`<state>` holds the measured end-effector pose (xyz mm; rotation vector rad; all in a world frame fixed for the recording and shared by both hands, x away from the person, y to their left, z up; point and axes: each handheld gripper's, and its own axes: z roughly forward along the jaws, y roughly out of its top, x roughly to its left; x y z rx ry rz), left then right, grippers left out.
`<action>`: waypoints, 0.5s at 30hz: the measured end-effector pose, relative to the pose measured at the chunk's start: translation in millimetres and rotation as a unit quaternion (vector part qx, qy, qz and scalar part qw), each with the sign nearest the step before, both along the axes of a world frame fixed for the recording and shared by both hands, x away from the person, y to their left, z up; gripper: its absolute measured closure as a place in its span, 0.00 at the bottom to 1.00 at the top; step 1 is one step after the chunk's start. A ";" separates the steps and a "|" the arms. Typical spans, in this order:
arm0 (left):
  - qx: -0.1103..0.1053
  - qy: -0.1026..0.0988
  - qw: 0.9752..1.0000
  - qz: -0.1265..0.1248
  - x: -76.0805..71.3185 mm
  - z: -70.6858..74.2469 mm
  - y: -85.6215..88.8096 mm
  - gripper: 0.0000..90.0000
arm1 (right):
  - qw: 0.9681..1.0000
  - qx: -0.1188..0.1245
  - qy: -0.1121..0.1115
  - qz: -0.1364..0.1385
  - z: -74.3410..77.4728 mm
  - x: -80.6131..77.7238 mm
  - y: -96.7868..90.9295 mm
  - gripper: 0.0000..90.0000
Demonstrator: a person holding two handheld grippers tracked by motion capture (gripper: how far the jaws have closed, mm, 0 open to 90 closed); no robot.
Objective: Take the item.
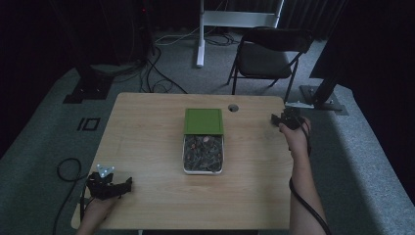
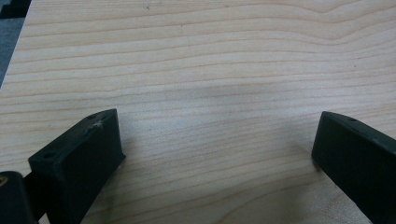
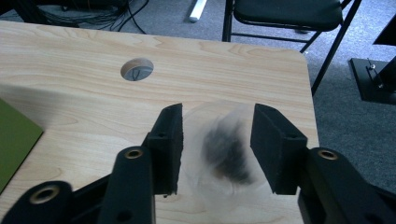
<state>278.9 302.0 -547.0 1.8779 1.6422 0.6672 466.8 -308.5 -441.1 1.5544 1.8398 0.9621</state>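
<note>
Translucent blurred object (image 3: 223, 151), dark-centred, between jaws

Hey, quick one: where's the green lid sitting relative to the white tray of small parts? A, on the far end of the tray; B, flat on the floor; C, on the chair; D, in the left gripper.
A: in the high view the green lid rests at the far end of the white tray, whose near part lies uncovered.

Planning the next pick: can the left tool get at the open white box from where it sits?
Probably yes. The left tool rests at the table's near-left corner, jaws open, with bare wood between it and the box. The green lid lies behind the box.
</note>
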 end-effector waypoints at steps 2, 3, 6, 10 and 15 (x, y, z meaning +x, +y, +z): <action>0.000 0.000 1.000 0.000 0.0 0.0 0.0 0.02 | 1.000 0.003 -0.003 -0.002 1.4 0.0 -0.6 0.57; 0.000 0.000 1.000 0.000 0.0 0.1 0.1 0.02 | 1.000 0.004 -0.004 -0.003 2.0 -0.1 -0.9 0.57; 0.000 0.000 1.000 0.000 0.0 0.1 0.1 0.02 | 1.000 0.006 -0.005 -0.002 3.2 -1.2 -0.3 0.54; 0.000 0.000 1.000 0.000 0.0 0.1 0.1 0.02 | 1.000 0.012 -0.007 0.000 4.0 -4.2 1.7 0.51; 0.000 0.000 1.000 0.000 0.0 0.0 0.0 0.02 | 1.000 0.013 -0.015 0.008 5.8 -10.4 4.6 0.49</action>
